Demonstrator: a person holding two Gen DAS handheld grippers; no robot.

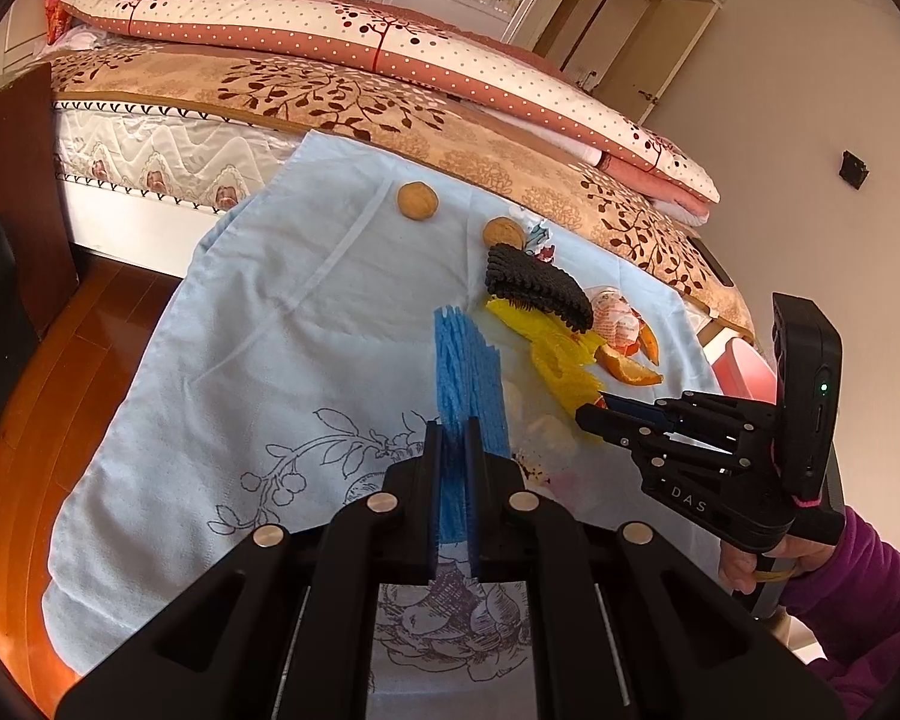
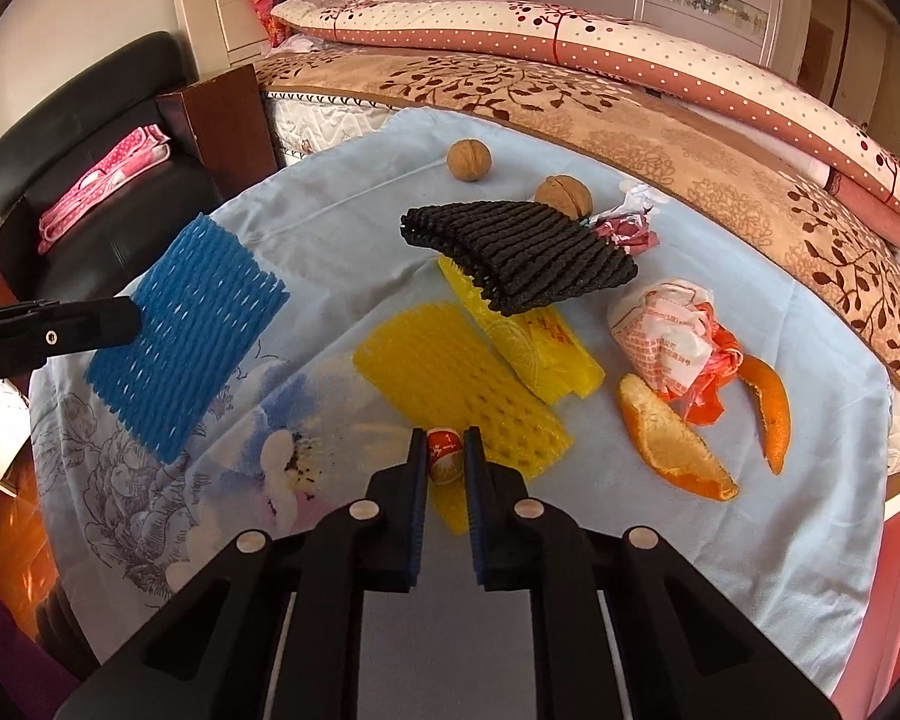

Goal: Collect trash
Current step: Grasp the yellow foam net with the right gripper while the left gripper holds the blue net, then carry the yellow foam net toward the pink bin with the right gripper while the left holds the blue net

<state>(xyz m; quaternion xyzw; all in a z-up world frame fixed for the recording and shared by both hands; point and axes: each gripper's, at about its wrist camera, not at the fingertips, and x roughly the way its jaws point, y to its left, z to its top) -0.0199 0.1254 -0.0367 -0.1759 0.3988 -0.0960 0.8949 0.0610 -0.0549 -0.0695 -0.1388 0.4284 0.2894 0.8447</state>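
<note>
A pick-up step of the trash collection is in hand: the right claw (image 2: 445,461) is closed on a small red-and-white wrapper (image 2: 444,457), pinched between its blue pads at the near edge of the yellow foam fruit net (image 2: 459,387), which lies flat on the light blue cloth (image 2: 342,222) spread over the desk. The left claw (image 1: 455,456) is clamped on a blue foam fruit net (image 1: 469,378), which is held clear of the cloth and stands out past its fingertips toward 12 o'clock. The next move is judged to call for a lift of the wrapper clear of the yellow net without dragging it, then a carry to a bin, which cannot be identified with certainty in either view. More trash is left: a black foam net (image 2: 525,255) at 12 o'clock from the right claw, a crumpled paper wrapper (image 2: 666,333) and orange peel (image 2: 672,447) at 2 to 3 o'clock, and two walnuts (image 2: 469,160) farther off at 12 o'clock. Both claws are pitched downward toward the cloth; the right one is gripped by a hand (image 1: 768,561) in a purple sleeve.
</note>
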